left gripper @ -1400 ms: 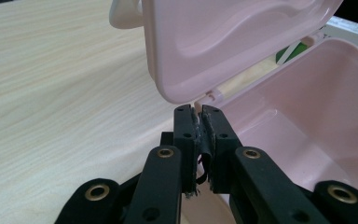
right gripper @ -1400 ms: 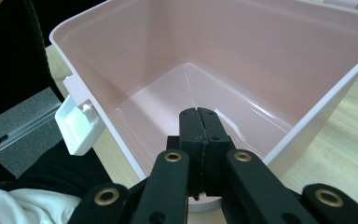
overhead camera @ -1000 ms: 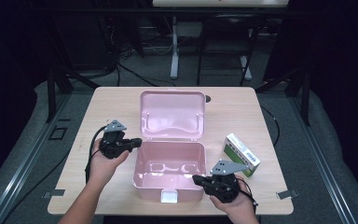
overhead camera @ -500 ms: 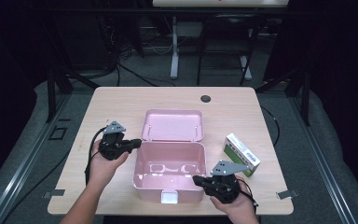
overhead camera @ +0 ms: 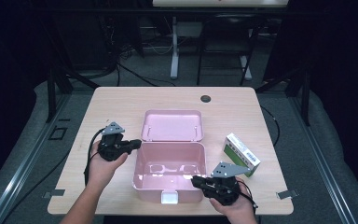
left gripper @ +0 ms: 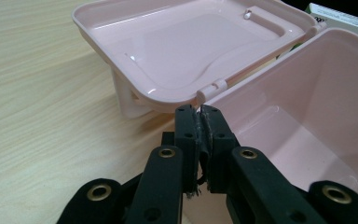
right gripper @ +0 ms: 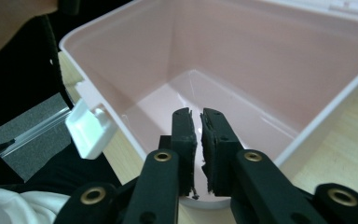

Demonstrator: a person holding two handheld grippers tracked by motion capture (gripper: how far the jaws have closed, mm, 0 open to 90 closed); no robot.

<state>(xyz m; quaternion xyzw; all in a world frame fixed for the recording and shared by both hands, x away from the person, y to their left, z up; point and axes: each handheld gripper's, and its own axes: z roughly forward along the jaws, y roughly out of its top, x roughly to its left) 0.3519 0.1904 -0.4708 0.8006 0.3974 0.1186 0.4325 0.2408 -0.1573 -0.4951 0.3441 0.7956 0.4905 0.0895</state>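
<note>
A pink plastic box stands open at the table's middle, its lid leaning back behind the hinge. My left gripper is at the box's back left corner. In the left gripper view its jaws are shut on the box's rim beside the hinge. My right gripper is at the box's front right corner. Its jaws have just been opening; a narrow gap shows between the pads, and the front wall's rim runs below them. The box's inside holds nothing.
A green and white carton lies on the table right of the box, behind my right hand. A white latch hangs on the box's front wall. A small black disc sits near the table's far edge.
The lid has swung back and down behind the box, which uncovers the black disc. Both hands have stayed where they were.
</note>
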